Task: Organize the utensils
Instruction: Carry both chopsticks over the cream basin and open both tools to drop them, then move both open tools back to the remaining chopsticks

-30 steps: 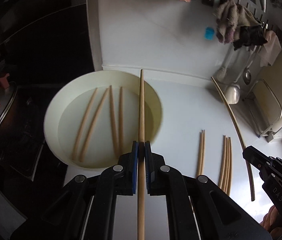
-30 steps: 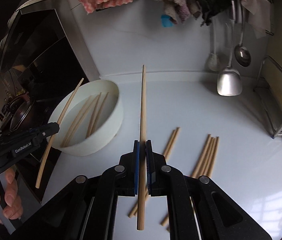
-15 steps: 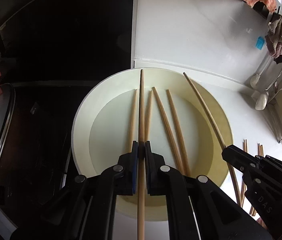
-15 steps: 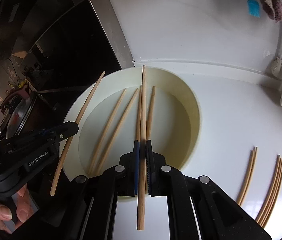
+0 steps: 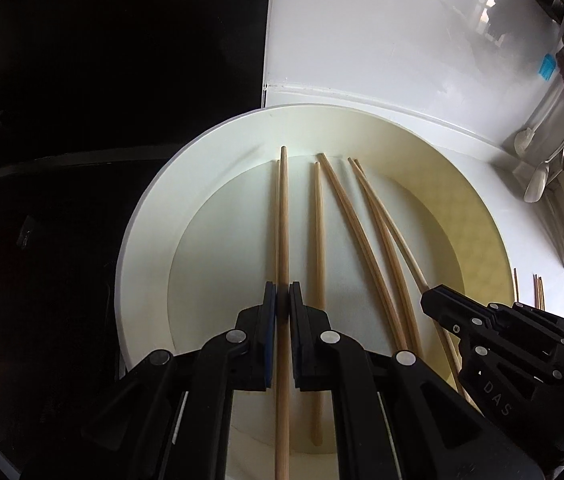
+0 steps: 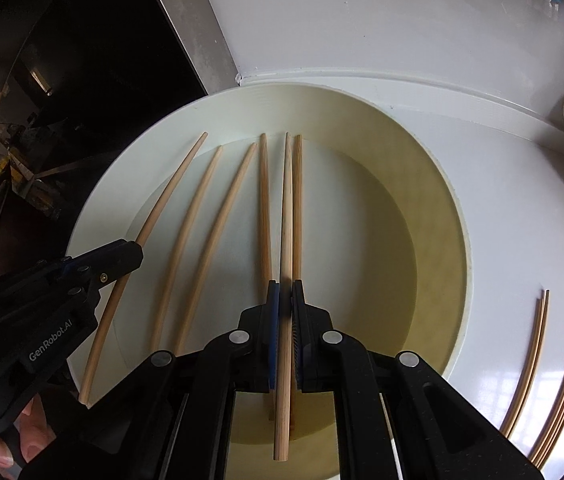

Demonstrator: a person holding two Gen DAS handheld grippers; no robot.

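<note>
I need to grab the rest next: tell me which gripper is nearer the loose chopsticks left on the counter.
Right. The right gripper hangs over the bowl, on the side facing the counter chopsticks; the left gripper is further from them, over the bowl's far side.

Bowl on counter, just right of the stove, against the back wall. In the bowl: four loose chopsticks, lying lengthwise, fanned toward the near rim. Above the bowl: left gripper at left, clamped on one chopstick; right gripper at right, clamped on another chopstick. On the counter right of the bowl: two bundles of chopsticks, side by side. Ladles hang at far right.
</note>
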